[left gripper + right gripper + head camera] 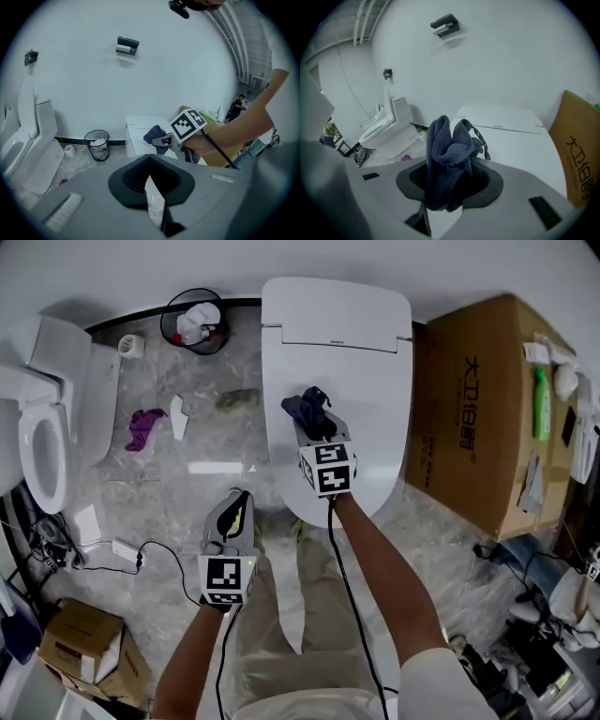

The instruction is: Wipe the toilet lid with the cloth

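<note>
the right hand-held gripper [310, 424] is clamping down on the dark blue cloth [449, 157], which is bunching up out of the closed jaws in a wad. it's hanging over the left-middle part of the closed white toilet lid [370, 381]. can't tell if the cloth is actually pressing on the lid. the lid's long axis is running straight away from the person toward the wall, so most of the unwiped surface is lying ahead and to the right of the cloth. the left hand-held gripper [236, 505] is sitting off the lid's front-left corner over the floor, jaws together and holding nothing. the right one is clearly the nearer.
</note>
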Available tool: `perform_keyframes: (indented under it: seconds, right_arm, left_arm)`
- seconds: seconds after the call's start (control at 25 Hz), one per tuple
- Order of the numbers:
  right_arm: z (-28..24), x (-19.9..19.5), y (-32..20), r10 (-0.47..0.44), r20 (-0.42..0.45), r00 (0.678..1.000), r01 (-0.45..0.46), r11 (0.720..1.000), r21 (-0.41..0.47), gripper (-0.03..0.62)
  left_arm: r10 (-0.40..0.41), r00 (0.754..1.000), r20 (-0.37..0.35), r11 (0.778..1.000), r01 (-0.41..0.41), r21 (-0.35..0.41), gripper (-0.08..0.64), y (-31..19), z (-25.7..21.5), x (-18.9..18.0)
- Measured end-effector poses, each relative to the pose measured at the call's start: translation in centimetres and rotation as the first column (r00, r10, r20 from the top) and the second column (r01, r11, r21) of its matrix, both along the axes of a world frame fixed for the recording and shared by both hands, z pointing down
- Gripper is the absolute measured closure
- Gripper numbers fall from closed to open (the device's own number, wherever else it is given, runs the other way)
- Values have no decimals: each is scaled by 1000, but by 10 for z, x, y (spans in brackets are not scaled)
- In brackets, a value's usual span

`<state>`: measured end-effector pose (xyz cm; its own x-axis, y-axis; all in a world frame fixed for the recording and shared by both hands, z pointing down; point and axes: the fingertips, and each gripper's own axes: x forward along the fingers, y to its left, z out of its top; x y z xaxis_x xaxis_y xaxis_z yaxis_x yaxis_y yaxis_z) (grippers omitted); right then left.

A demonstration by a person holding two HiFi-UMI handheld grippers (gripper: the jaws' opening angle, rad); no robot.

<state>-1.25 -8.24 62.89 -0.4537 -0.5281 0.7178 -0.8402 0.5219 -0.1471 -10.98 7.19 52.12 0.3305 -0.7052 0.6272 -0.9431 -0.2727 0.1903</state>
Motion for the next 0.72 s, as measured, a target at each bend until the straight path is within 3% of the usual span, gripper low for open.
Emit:
perform_keyframes:
  seconds: [0.32,0.52,0.72]
  right_arm:
    - [33,-86,36,-168,8,986,168,980,-107,436]
    - [51,-73,37,-214,-32,976,209,970,-123,440]
    - [53,-45,29,-156,-53,986,149,980,-129,440]
  left_arm:
    - [-1,1000,-18,1000,0,-20,558,12,6,-11]
    - [12,1000,-17,1000,-13,-29,558,17,6,-7]
    - [23,1000,-20,999,-24,-23,558,12,2,0]
